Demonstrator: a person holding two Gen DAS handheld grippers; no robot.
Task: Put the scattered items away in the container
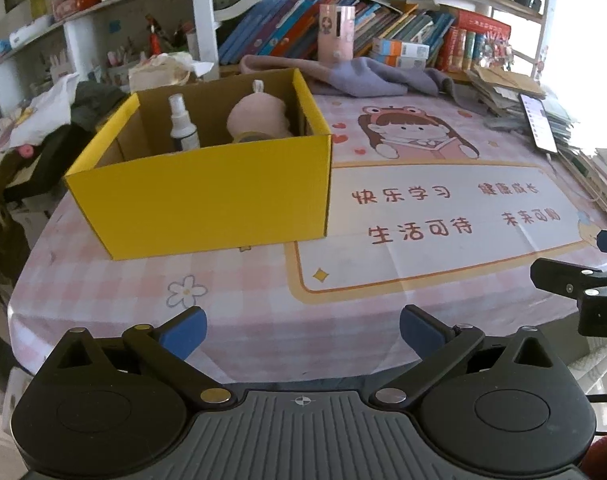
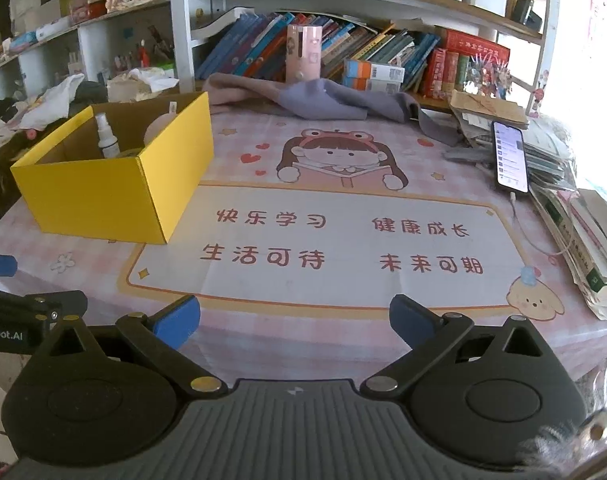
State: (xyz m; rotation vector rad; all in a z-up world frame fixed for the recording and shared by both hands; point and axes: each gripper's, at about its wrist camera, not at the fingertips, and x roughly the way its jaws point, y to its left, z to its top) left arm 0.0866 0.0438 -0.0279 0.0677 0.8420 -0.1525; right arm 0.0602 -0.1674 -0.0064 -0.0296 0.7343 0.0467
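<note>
Yellow box (image 1: 207,196) ahead-left of both tools, already holding spray bottle (image 1: 182,124) and pink pouch (image 1: 259,117). Left tool (image 1: 302,334), right tool (image 2: 295,322) spread apart, empty, probably finished.

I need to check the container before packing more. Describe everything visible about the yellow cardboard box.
The yellow cardboard box is rectangular, open-topped, yellow outside and plain brown inside. It stands upright on the pink checked tablecloth, at the table's left side. Inside are a white spray bottle standing upright and a rounded pink soft item. Neither gripper touches it.
</note>
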